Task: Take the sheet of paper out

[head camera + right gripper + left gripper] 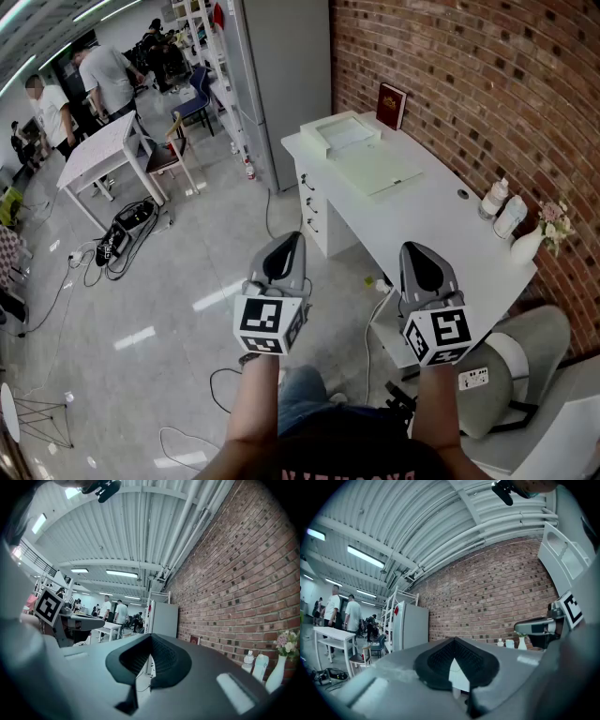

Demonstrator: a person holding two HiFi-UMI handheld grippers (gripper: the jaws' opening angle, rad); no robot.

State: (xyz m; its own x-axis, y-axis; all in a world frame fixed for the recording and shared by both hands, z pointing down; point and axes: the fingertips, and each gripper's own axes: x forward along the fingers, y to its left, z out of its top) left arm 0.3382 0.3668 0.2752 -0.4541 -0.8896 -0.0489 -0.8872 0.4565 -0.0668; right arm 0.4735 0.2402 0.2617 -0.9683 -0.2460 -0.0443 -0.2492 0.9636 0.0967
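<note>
Black-and-white markers [263, 319] on grey left gripper [292, 240]; white desk [441, 211]; red brick wall [487, 84].

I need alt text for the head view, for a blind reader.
A person holds the left tongs and right tongs, both shut and empty, above a grey floor, facing a white desk beside a brick wall.

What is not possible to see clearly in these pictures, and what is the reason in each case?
- Sheet of paper: head view, too small; the tray and the pale flat pad beside it show no separate sheet.
- Red book cover: head view, too small to read.
- Desk front edge: head view, partly behind the right gripper.
- Tray: both gripper views, behind the gripper bodies.
</note>
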